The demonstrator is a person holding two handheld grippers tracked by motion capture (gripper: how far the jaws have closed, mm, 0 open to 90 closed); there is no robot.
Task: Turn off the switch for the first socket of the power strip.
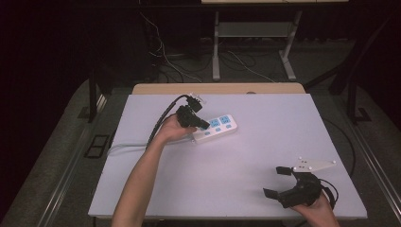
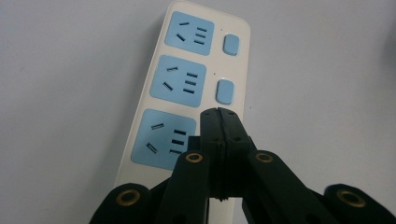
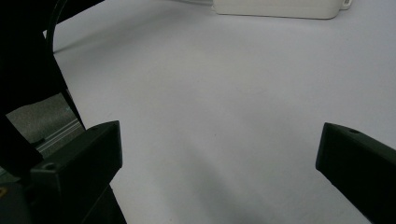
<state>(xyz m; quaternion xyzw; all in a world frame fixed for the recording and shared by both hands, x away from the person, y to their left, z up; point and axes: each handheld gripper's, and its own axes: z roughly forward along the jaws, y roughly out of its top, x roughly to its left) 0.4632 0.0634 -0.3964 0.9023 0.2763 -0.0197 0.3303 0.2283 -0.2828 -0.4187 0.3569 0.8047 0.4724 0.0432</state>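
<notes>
A white power strip (image 1: 216,127) lies flat toward the far left of the table (image 1: 265,156). The left gripper (image 2: 218,116), jaws pressed together and empty, pokes at its nearest switch. The right gripper (image 1: 278,182) rests wide open, well apart. The strip looks rigid, light, smooth-sided — likely to slide; best gripped across its narrow sides.

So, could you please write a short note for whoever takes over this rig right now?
Left gripper: shut, empty, tips over the power strip beside the nearest blue outlet, where that outlet's switch would be.
Right gripper: open, empty, at the table's near right corner.
Power strip: flat, mid-table, nothing plugged in.
Done: tips lined up.
Left: probably press the switches; two blue switches lie beyond, untouched.
</notes>
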